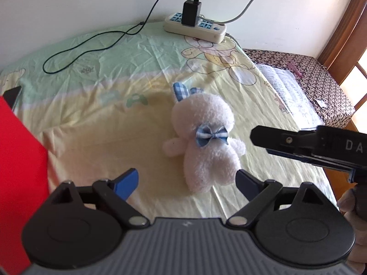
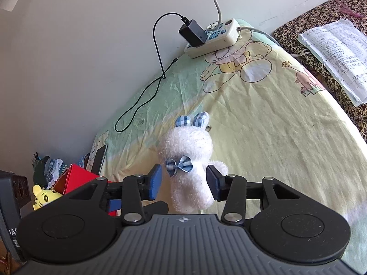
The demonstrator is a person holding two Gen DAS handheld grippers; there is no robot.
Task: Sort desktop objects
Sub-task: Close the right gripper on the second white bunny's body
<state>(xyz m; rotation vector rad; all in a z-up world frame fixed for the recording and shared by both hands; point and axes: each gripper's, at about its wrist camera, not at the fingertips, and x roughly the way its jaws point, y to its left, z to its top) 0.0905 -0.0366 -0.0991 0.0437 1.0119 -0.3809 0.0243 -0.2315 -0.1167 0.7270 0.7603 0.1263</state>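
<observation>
Plush rabbit between our two grippers

The white plush rabbit [image 1: 201, 142] lies on the yellow-green sheet [image 1: 91, 123]; our left gripper [image 1: 187, 183] hangs spread over its lower body, our right gripper [image 2: 184, 182] straddles it, pads apart, not pressing.

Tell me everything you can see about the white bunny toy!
The white bunny toy is fluffy plush with two blue checked ears, a blue checked bow at its neck and stubby arms. It lies on its back on the yellow-green cartoon sheet, ears pointing toward the wall. The right tool has its open pads either side of its lower body, not squeezing it.
</observation>
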